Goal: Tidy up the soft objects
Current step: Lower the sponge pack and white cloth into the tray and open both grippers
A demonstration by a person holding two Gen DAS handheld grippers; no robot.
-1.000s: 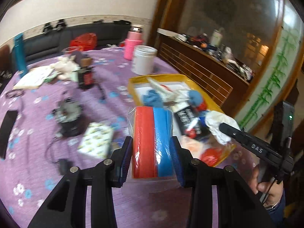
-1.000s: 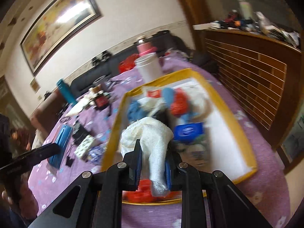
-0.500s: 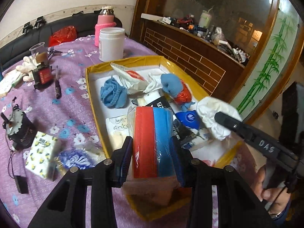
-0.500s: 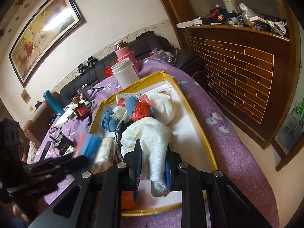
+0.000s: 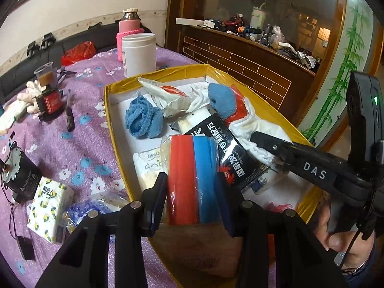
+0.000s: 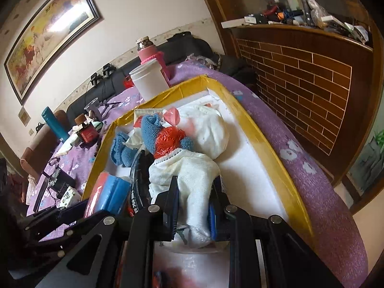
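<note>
A clear packet of red and blue cloths [image 5: 193, 180] is pinched in my left gripper [image 5: 190, 198], which is shut on it and holds it over the near end of the yellow-rimmed box [image 5: 109, 110]. My right gripper [image 6: 193, 212] is shut on a white cloth [image 6: 189, 175] above the same box [image 6: 268, 151]. In the left wrist view the right gripper [image 5: 271, 147] reaches in from the right with the white cloth [image 5: 261, 132]. In the right wrist view the packet [image 6: 108, 193] shows at lower left. Inside lie a blue knit cloth [image 5: 144, 120], a black packet [image 5: 225, 148] and white wrappers.
On the purple flowered tablecloth [image 5: 79, 124] left of the box lie a tissue pack [image 5: 49, 202], a black device with wires [image 5: 18, 175], a pen [image 5: 69, 117] and a small red-labelled box [image 5: 49, 102]. A white jar [image 5: 139, 55] and pink flask [image 5: 129, 25] stand behind the box.
Both grippers have moved forward and down over the box, still gripping their loads. The left gripper came from over the tablecloth to above the box's near end.
</note>
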